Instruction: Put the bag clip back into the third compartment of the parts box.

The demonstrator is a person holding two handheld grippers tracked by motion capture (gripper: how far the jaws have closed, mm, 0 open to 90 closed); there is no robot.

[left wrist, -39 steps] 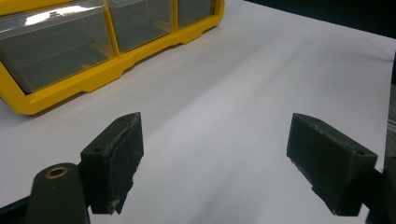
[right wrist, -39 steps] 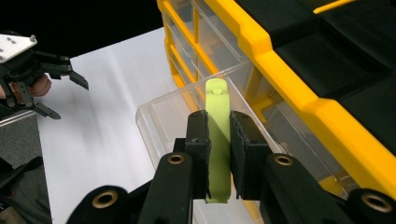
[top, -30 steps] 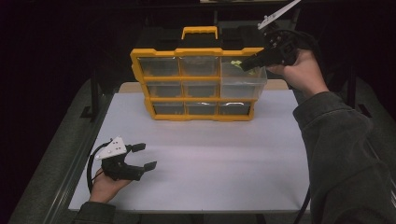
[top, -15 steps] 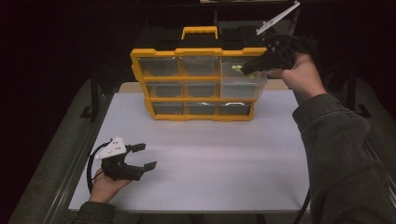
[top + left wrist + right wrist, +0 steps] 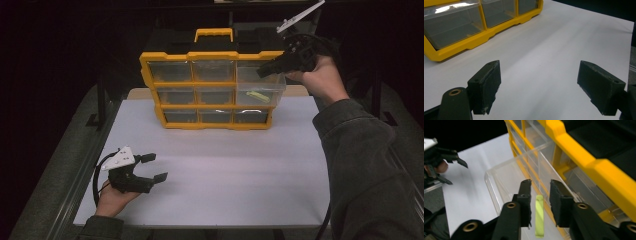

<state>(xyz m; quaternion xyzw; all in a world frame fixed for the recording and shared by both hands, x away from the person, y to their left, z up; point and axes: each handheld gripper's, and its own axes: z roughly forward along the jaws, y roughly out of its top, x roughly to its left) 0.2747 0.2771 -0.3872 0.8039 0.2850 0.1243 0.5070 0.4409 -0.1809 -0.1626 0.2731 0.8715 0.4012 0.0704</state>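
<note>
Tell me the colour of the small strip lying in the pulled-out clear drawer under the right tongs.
Yellow-green. The strip shows best in the right gripper view, lying in the drawer.

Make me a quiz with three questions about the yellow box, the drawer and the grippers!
1. Where is the green strip? A in the pulled-out drawer B on the table C in the left hand-held gripper
2. What colour is the box frame? A red B yellow C blue
3. How is the left hand-held gripper? A shut on a drawer B open C shut on a strip

Answers: 1 A, the strip lies inside the clear drawer below the right hand-held gripper. 2 B, the frame is yellow. 3 B, its jaws stand wide apart above the table.
</note>
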